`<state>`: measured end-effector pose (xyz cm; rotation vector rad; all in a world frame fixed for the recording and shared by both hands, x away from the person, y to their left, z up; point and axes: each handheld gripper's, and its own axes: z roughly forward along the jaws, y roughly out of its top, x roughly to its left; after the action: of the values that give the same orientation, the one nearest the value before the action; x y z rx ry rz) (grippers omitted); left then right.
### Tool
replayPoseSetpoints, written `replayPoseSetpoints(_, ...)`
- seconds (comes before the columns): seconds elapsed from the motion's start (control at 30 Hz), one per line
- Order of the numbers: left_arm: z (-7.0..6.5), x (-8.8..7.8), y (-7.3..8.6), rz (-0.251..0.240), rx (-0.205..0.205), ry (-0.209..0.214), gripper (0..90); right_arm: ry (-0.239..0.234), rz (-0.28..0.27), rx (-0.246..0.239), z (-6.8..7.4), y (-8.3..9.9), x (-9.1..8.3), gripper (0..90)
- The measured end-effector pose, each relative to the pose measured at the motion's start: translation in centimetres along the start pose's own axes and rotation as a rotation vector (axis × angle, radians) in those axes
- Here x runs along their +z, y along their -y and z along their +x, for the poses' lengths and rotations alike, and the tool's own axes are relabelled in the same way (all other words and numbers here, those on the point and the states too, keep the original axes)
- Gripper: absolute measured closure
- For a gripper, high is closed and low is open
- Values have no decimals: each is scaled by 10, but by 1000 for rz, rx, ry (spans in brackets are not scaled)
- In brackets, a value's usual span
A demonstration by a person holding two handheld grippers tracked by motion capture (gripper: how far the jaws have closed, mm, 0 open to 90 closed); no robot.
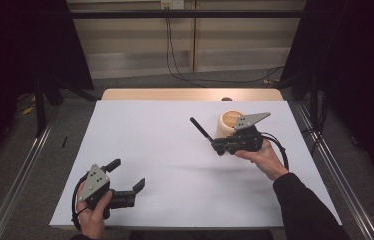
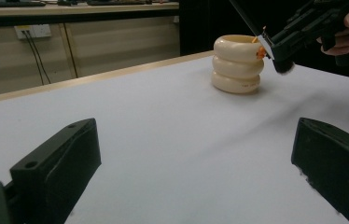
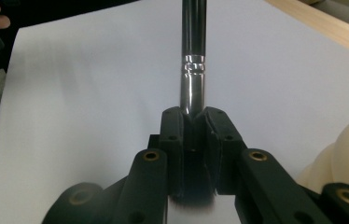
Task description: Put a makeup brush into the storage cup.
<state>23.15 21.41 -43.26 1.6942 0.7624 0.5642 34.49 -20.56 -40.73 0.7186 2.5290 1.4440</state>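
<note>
My right gripper (image 1: 221,145) is shut on a black brush (image 1: 201,129) and holds it above the white table, just in front of a cream ribbed cup (image 1: 228,122). In the right gripper view the pads (image 3: 172,128) clamp the shiny ferrule, and the brush handle (image 3: 193,42) runs straight out ahead. The left gripper view shows the brush's dark bristle tip (image 2: 283,66) hanging under the right gripper (image 2: 303,28), next to the cup (image 2: 236,63). My left gripper (image 1: 127,175) rests near the front left corner, open, with nothing between its jaws.
A white sheet (image 1: 165,140) covers the table, with a wooden edge strip (image 1: 190,94) at the far side. Cables (image 1: 175,60) hang down the wall behind. Dark curtains stand at both sides.
</note>
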Motion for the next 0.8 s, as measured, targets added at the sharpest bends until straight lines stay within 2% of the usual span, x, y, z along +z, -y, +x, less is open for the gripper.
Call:
replayPoseSetpoints(0.23,0,0,0,4,2,-4,12,-6,-46,3,4,3,-2,785)
replayPoseSetpoints(0.37,0,0,0,4,2,-4,12,-6,-97,10,4,5,-6,785)
replayPoseSetpoints(0.43,1,-1,0,6,6,-8,12,12,-90,2,6,3,-9,785)
replayPoseSetpoints(0.57,1,-1,0,1,-1,-9,12,7,-115,-13,9,2,-17,785)
replayPoseSetpoints(0.73,0,-1,0,4,5,-6,12,10,-155,5,8,5,-26,785)
replayPoseSetpoints(0.8,0,-1,0,3,5,-6,12,15,-155,12,8,8,-28,785)
